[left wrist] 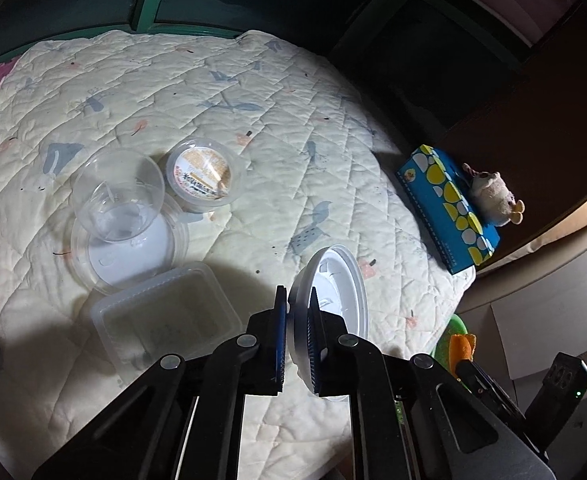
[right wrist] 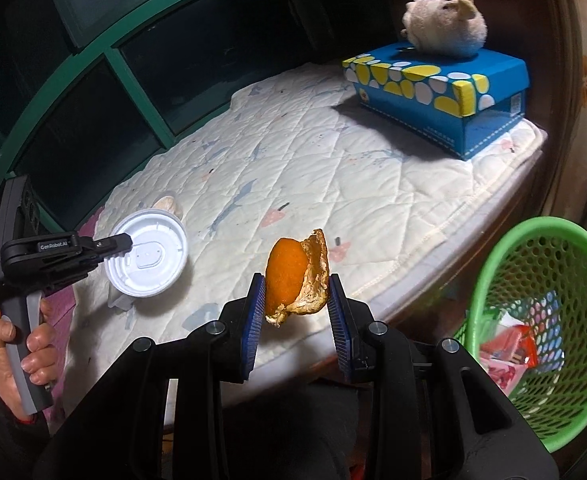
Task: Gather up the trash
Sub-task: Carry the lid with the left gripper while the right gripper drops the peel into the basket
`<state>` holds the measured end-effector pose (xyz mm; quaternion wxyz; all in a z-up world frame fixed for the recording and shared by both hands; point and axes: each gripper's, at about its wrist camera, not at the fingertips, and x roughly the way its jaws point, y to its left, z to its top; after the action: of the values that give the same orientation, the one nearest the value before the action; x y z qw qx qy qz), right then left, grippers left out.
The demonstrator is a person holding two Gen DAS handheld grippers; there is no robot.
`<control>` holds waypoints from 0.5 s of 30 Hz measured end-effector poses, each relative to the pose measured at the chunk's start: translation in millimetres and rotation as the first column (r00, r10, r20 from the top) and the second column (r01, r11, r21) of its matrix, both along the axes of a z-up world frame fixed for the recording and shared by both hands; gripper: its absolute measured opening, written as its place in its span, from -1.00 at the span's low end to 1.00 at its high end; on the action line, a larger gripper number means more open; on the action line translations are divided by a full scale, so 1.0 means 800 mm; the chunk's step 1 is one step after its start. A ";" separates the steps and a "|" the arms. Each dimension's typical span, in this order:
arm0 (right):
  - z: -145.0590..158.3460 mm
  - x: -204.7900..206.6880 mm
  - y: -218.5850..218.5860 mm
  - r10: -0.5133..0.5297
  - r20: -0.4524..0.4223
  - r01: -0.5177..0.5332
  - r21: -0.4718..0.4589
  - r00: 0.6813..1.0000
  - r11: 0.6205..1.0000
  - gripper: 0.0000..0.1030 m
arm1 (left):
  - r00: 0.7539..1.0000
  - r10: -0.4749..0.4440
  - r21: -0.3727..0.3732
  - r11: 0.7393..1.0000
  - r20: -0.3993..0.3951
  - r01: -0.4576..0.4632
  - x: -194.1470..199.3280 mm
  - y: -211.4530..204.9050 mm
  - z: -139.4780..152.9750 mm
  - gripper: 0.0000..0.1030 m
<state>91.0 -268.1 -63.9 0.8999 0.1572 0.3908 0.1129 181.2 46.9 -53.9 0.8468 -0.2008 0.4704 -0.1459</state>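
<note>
Peel (right wrist: pixel 293 280) clamped in right gripper (right wrist: pixel 296 304), near basket (right wrist: pixel 493 256) for dropping | left gripper (left wrist: pixel 296 316) pinches lid (left wrist: pixel 333 280) edge-on, off quilt (left wrist: pixel 213 100).

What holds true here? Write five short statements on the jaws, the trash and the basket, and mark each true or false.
1. The right gripper has its jaws shut on an orange peel. True.
2. The left gripper holds a clear cup. False: it grips a white lid; the clear cup lies on the quilt.
3. The green basket is empty. False: wrappers lie inside it.
4. A stuffed toy sits on the blue box. True.
5. The orange peel is already in the basket. False: it is in the right jaws, above the quilt's edge.
</note>
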 end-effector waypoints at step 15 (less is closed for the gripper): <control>-0.032 -0.061 -0.144 -0.237 -0.071 0.232 -0.073 0.969 0.970 -0.37 | 0.973 -0.232 -0.075 0.970 -0.003 0.231 -0.010 -0.135 0.013 -0.82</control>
<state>42.1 -383.7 -89.7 0.8953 0.1775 0.4083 -0.0131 172.9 -61.4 -43.3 0.8133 -0.1767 0.4897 -0.2598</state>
